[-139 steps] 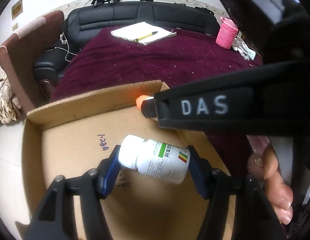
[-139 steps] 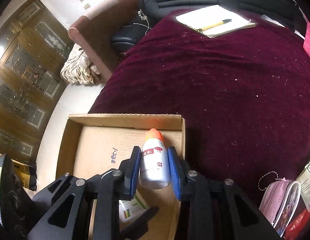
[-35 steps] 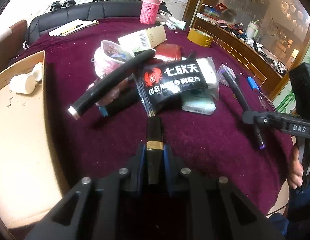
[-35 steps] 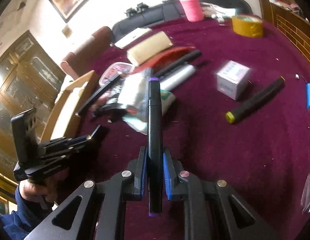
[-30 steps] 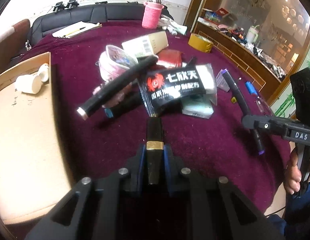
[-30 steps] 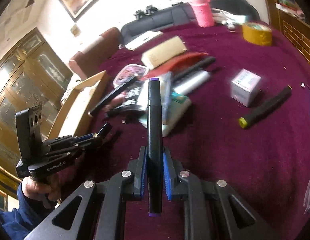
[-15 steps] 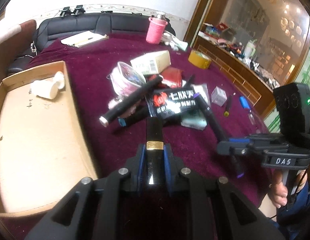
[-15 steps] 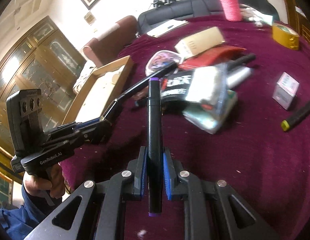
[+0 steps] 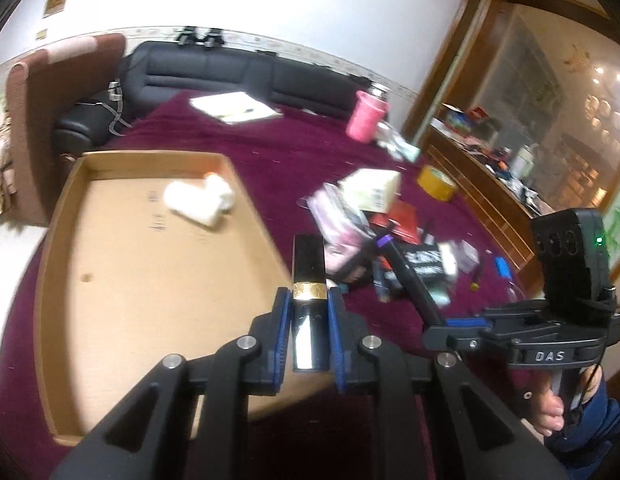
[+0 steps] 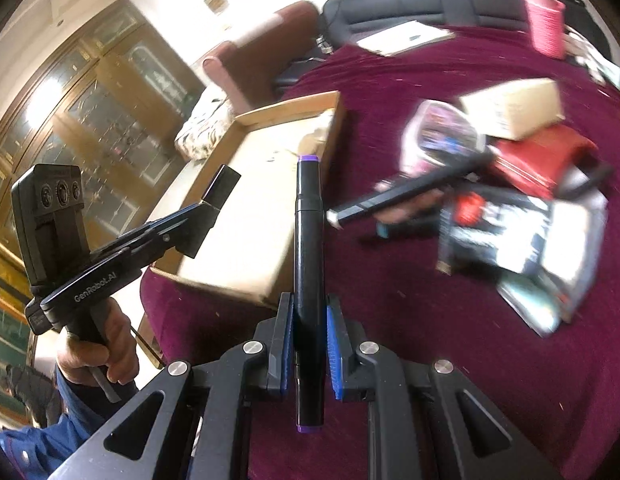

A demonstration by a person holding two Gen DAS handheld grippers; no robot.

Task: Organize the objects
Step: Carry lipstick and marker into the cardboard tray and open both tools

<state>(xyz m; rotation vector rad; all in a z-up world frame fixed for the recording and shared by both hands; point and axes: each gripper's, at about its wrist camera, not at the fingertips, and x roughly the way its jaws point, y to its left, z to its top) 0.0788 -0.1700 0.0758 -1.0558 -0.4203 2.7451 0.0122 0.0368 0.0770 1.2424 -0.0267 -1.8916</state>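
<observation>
My left gripper (image 9: pixel 308 300) is shut on a black lipstick tube with a gold band (image 9: pixel 308 264), held above the right wall of the cardboard tray (image 9: pixel 254 204). Two white bottles (image 9: pixel 198 200) lie at the tray's far end. My right gripper (image 10: pixel 308 312) is shut on a black marker with purple ends (image 10: pixel 308 240), which hangs over the maroon cloth near the tray's (image 10: pixel 270 116) front right corner. In the left wrist view the right gripper (image 9: pixel 437 326) and its marker (image 9: pixel 405 276) show at the right. In the right wrist view the left gripper (image 10: pixel 206 216) holds the lipstick (image 10: pixel 224 184) over the tray.
A heap of loose things lies on the maroon cloth: a pink pouch (image 10: pixel 441 136), a beige box (image 10: pixel 513 108), a red case (image 10: pixel 541 160), a black snack packet (image 10: pixel 505 232), a black pen (image 10: pixel 405 192). Farther back stand a pink cup (image 9: pixel 367 114), a tape roll (image 9: pixel 435 182) and a notepad (image 9: pixel 234 106).
Both grippers have swung left, away from the heap and toward the cardboard tray, each still gripping its object. The tray now fills much more of both views.
</observation>
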